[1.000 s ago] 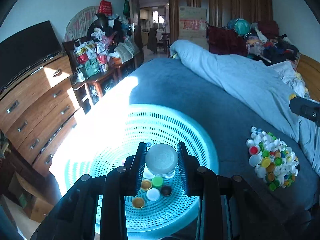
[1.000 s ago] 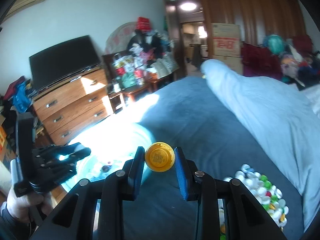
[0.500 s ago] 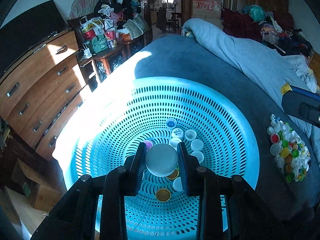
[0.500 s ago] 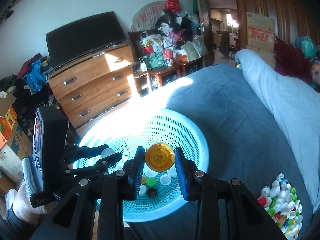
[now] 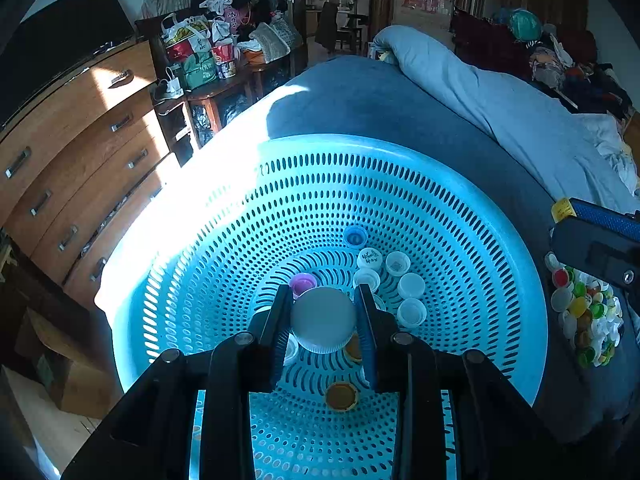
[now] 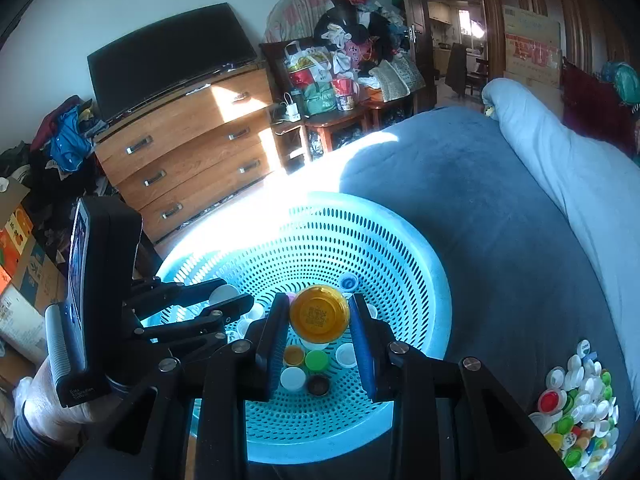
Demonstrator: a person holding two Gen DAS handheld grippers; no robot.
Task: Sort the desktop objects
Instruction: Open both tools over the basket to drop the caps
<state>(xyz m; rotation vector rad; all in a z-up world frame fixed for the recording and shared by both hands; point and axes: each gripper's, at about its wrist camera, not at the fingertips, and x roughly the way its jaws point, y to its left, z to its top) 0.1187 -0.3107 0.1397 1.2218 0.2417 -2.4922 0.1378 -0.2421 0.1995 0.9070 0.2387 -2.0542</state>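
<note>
- White cap (image 5: 323,320) is clamped between the jaws of the left gripper (image 5: 324,322), over the middle of the turquoise basket (image 5: 400,168), above loose caps on its floor
- Yellow cap (image 6: 319,312) is pinched the same way in the right gripper (image 6: 318,316), held over the basket's near half
- Risk: both grippers crowd one basket; released together, fingers may knock and a cap could bounce off the perforated wall onto the bed (image 6: 480,208)
- Risk: the unsorted cap pile (image 6: 576,412) sits near the bed's right edge; a sweeping return may scatter it
- Pose: both grippers point forward and downward into the basket, left one deeper
</note>
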